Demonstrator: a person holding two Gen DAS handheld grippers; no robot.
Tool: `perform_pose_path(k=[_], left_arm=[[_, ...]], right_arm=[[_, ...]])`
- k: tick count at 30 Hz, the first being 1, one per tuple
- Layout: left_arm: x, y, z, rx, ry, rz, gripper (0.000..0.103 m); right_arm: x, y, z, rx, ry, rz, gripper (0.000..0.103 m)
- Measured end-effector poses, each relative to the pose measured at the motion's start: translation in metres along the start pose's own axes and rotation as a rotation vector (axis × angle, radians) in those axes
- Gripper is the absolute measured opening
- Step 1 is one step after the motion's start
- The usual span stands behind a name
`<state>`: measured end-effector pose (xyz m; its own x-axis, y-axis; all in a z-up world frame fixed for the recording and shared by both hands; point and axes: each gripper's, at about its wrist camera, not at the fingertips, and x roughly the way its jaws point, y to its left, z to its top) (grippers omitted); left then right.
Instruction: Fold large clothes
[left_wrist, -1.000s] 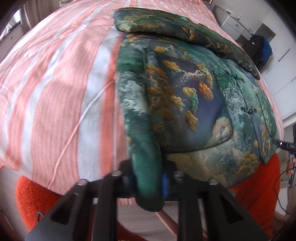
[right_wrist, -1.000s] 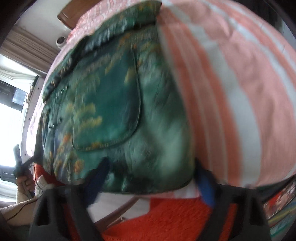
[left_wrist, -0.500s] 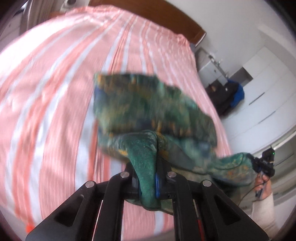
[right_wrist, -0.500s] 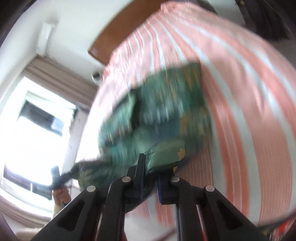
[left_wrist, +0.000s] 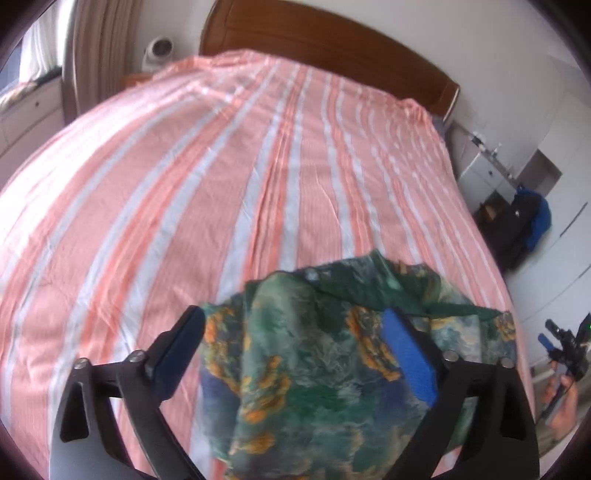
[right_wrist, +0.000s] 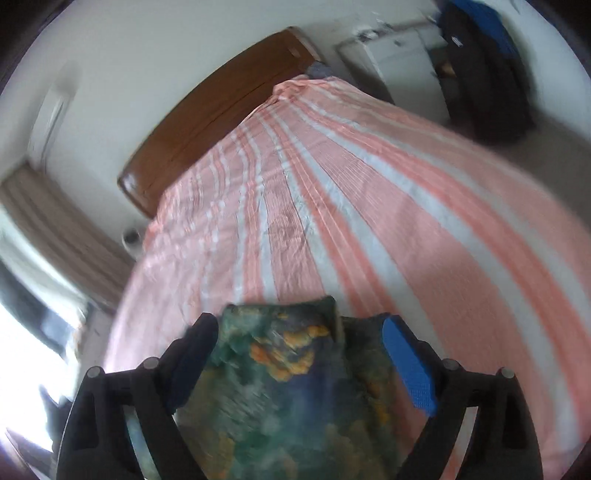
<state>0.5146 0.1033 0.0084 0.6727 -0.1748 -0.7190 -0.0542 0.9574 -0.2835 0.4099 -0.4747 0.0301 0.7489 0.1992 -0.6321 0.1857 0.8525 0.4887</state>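
Observation:
A green jacket printed with orange and blue landscape lies bunched on the near end of a pink-and-white striped bed. My left gripper hovers over it, its jaws opening wide; the cloth sits loose between them and the pads do not press it. In the right wrist view the jacket likewise lies slack between the spread fingers of my right gripper, whose jaws are also opening. The right gripper, held in a hand, shows at the left view's right edge.
A wooden headboard closes the far end of the bed. To the right stand a white cabinet and a dark and blue bag. A small white fan and curtains are at the far left.
Both grippers rose and swept toward the headboard with the jacket's hem pinched, folding it over. Both have now opened and let the cloth go.

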Motion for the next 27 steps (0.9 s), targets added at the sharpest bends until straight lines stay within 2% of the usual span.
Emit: perform_pose_path(k=[2, 5, 6, 7, 8, 9, 10, 11, 13, 15, 16, 18, 19, 20, 23, 25, 26, 27], left_arm=[[0.018, 0.0, -0.011, 0.051, 0.049, 0.008, 0.097], [0.064, -0.002, -0.026, 0.095, 0.138, 0.085, 0.096], [0.079, 0.0, -0.031, 0.095, 0.168, 0.103, 0.087], [0.092, 0.002, -0.036, 0.087, 0.199, 0.102, 0.077], [0.099, 0.001, -0.039, 0.079, 0.223, 0.085, 0.04], [0.105, 0.0, -0.043, 0.073, 0.246, 0.071, 0.013], [0.105, -0.005, -0.042, 0.086, 0.239, 0.085, 0.012], [0.097, -0.011, -0.038, 0.115, 0.203, 0.095, 0.008], [0.071, -0.021, -0.026, 0.142, 0.112, 0.086, 0.008], [0.046, -0.029, -0.011, 0.134, -0.005, 0.064, 0.008], [0.04, -0.034, -0.006, 0.137, -0.059, 0.075, 0.008], [0.049, -0.041, -0.002, 0.147, -0.115, 0.13, 0.009], [0.062, -0.042, -0.003, 0.151, -0.114, 0.163, 0.009], [0.086, -0.037, -0.008, 0.149, -0.074, 0.198, 0.011], [0.145, -0.012, -0.037, 0.128, 0.074, 0.249, 0.025], [0.152, -0.006, -0.053, 0.122, 0.039, 0.247, 0.028], [0.146, -0.009, -0.053, 0.124, 0.013, 0.263, 0.035], [0.14, -0.012, -0.051, 0.131, 0.006, 0.285, 0.047]], right_arm=[[0.009, 0.014, -0.012, -0.132, 0.077, -0.03, 0.091], [0.043, 0.025, -0.032, -0.244, 0.202, -0.084, 0.091], [0.05, 0.024, -0.038, -0.258, 0.219, -0.101, 0.09], [0.063, 0.025, -0.043, -0.268, 0.245, -0.115, 0.084], [0.075, 0.023, -0.05, -0.281, 0.276, -0.127, 0.065], [0.085, 0.023, -0.056, -0.309, 0.291, -0.17, 0.05], [0.09, 0.024, -0.06, -0.341, 0.283, -0.227, 0.015], [0.09, 0.027, -0.061, -0.368, 0.266, -0.26, 0.013], [0.076, 0.036, -0.057, -0.395, 0.206, -0.284, 0.01], [0.048, 0.051, -0.044, -0.41, 0.097, -0.268, 0.009], [0.039, 0.055, -0.038, -0.406, 0.053, -0.251, 0.009], [0.034, 0.062, -0.026, -0.389, -0.022, -0.256, 0.009], [0.04, 0.063, -0.025, -0.388, -0.035, -0.271, 0.009], [0.052, 0.061, -0.025, -0.385, -0.032, -0.288, 0.009], [0.105, 0.037, -0.048, -0.361, 0.083, -0.353, 0.012], [0.127, 0.021, -0.069, -0.34, 0.124, -0.351, 0.017], [0.128, 0.018, -0.079, -0.345, 0.088, -0.354, 0.018], [0.128, 0.019, -0.08, -0.351, 0.06, -0.363, 0.022]])
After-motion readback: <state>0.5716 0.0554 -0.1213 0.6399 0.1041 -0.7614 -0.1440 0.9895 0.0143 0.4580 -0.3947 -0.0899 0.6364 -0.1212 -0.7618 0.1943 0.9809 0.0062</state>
